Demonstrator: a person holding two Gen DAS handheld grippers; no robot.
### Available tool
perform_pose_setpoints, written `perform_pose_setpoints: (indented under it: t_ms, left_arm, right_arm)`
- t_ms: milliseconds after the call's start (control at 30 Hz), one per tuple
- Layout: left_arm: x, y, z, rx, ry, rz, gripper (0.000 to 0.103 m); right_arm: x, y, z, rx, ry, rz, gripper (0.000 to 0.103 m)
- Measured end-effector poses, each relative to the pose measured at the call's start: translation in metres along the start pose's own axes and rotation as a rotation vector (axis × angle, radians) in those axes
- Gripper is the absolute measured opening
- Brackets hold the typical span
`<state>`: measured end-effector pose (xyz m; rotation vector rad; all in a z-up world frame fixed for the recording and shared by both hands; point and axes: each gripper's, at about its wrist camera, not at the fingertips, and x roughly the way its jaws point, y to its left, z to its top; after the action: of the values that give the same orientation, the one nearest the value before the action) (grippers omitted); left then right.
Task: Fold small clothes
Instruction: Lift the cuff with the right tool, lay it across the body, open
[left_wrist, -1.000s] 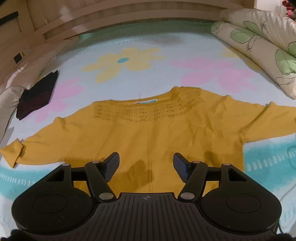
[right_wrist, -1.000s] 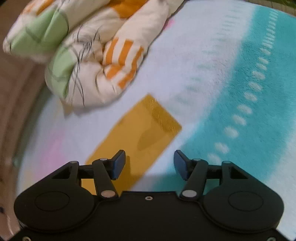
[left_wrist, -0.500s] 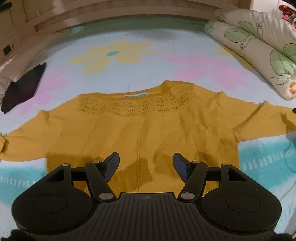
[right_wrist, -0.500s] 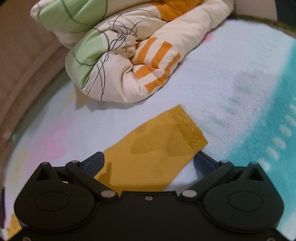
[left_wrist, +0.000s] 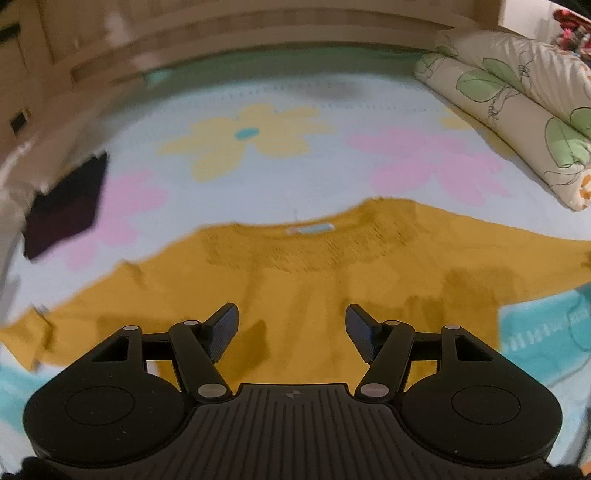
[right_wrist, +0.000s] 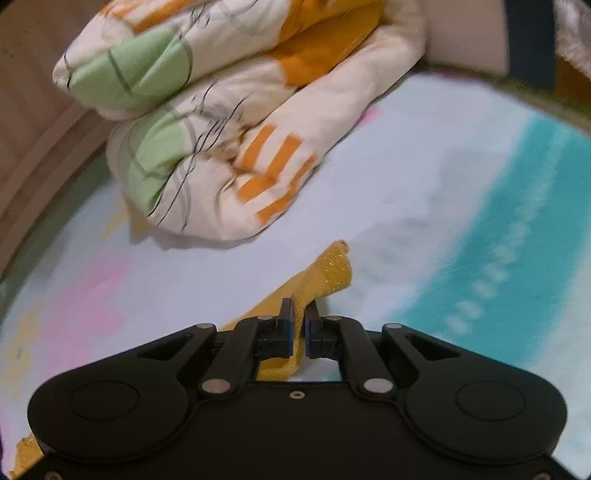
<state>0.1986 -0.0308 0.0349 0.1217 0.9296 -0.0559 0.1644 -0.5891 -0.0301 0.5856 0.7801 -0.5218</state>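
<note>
The right gripper (right_wrist: 299, 325) had just closed, pinching the yellow sweater's (left_wrist: 314, 280) sleeve cuff (right_wrist: 328, 273), while the left gripper (left_wrist: 291, 328) hung spread above the sweater's body. The sweater lay flat on a flower-patterned blanket (left_wrist: 258, 110) covering the bed, with a rolled floral quilt (right_wrist: 221, 129) near the cuff and a wooden headboard (left_wrist: 221, 40) beyond.

Mustard sweater (left_wrist: 314, 280) — floral pastel blanket (left_wrist: 332, 110).

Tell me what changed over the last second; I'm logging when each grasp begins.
The right gripper has just been closing and is now pinched on the sweater's sleeve, whose cuff has lifted and bunched where it lay flat. The left gripper stays open over the sweater's body, holding nothing. The quilt and the dark cloth are unmoved.
</note>
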Motion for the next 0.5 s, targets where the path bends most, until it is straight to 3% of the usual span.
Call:
perform_pose_setpoints:
  t_ms: [133,233,333,500]
  left_arm:
    - [0.001,0.015,0.006,-0.001,0.005,-0.013,0.063]
    - [0.003,0.035,0.002,-0.064,0.025,-0.034,0.063]
    - [0.001,0.057,-0.001,-0.105,0.031,-0.045,0.063]
    - [-0.007,0.101,0.0,-0.188,0.002,-0.017,0.063]
  right_arm:
    - [-0.023,0.005,0.007,0.011,-0.004,-0.048,0.012]
    - [-0.041,0.038,0.009,-0.029,-0.026,-0.027,0.012]
    - [-0.059,0.091,0.009,-0.122,-0.04,0.017,0.012]
    - [-0.088,0.207,-0.015,-0.288,-0.051,0.197,0.012]
